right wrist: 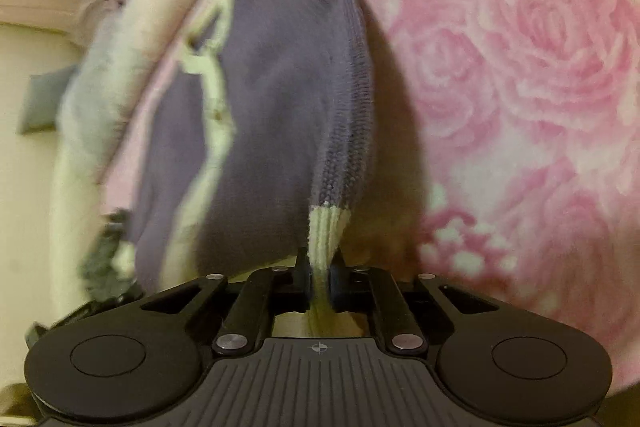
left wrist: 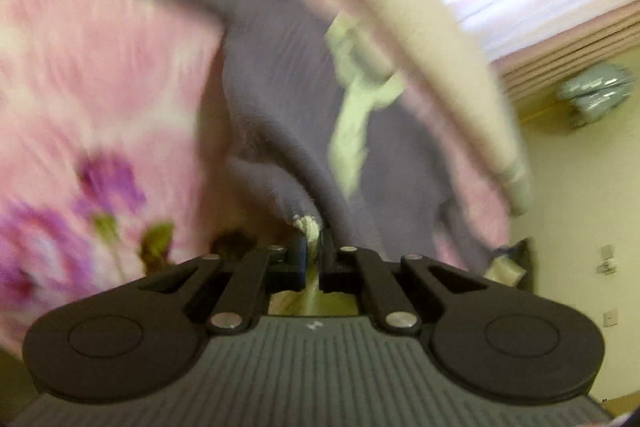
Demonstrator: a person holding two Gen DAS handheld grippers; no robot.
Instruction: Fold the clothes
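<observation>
The purple sweater (right wrist: 280, 99) is held lifted above the pink floral bedspread (right wrist: 520, 67); each pale cuff is pinched by the left gripper (left wrist: 314, 243) and right gripper (right wrist: 320, 267); so narrow a grip could slip under tension, dropping a sleeve.

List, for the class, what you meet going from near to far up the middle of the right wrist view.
right gripper → cream cuff pinched in its shut jaws → purple knitted sweater → pink rose-patterned blanket beyond it.
</observation>
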